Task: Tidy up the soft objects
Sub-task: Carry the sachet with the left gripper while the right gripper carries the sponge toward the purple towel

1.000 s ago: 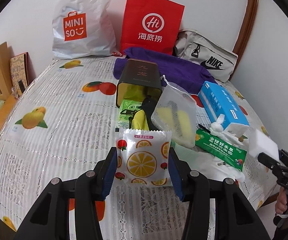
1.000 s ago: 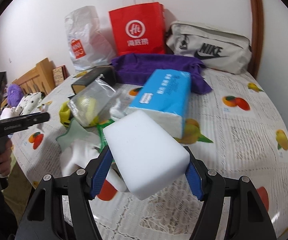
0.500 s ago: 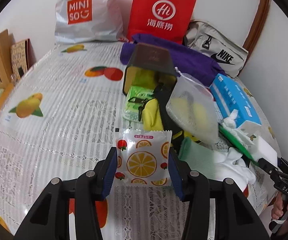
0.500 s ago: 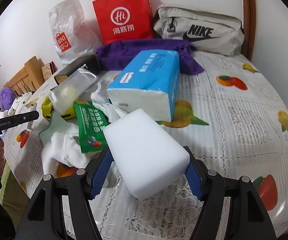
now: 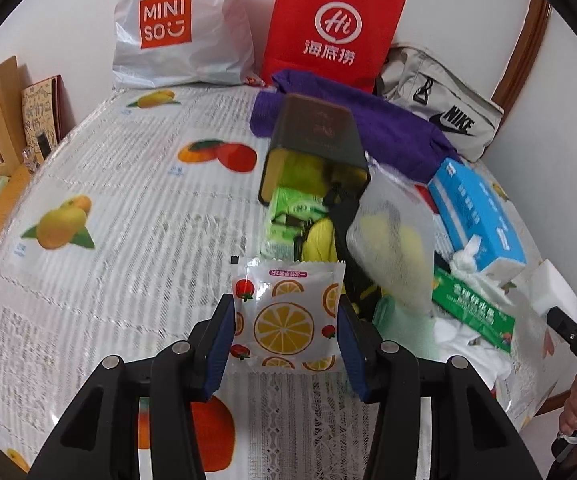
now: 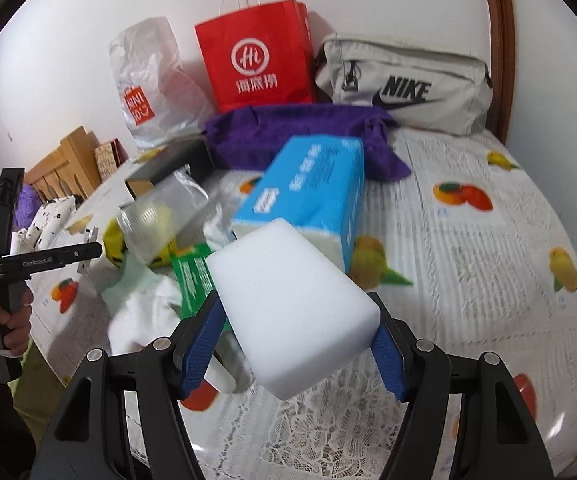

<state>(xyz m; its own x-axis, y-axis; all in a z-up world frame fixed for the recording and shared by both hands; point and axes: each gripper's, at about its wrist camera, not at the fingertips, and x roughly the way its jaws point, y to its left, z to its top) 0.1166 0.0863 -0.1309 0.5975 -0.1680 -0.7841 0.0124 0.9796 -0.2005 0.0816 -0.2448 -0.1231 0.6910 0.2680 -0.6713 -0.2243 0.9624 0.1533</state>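
The left gripper point(image 5: 286, 334) holds a small shiny packet with orange slices and strawberries printed on it point(image 5: 287, 318). Its two blue pads squeeze the packet from both sides, and the packet is up in the air above the table with the white lace cloth and fruit pictures point(image 5: 120, 216).

The right gripper point(image 6: 296, 344) holds a big white foam block point(image 6: 288, 304). The blue pads press on its two sides, so the jaws stand wide around it. The block is tilted and sits above the table's near edge.

In the middle of the table is a messy pile. A dark square tin box point(image 5: 314, 148) lies on its side with its open mouth facing us. A green packet point(image 5: 292, 216) and a yellow soft thing with a black strap point(image 5: 320, 236) lie just in front of it. A see-through pouch with something yellow inside point(image 5: 394, 244) looks blurry. Beside it are a blue tissue pack point(image 6: 308, 192), a flat green packet with white writing point(image 5: 472, 316) and a white cloth point(image 6: 144, 316).

At the back, a purple cloth point(image 6: 300, 132) lies before a red paper bag point(image 6: 256, 68), a white plastic shopping bag point(image 5: 176, 28) and a grey Nike bag point(image 6: 404, 84).
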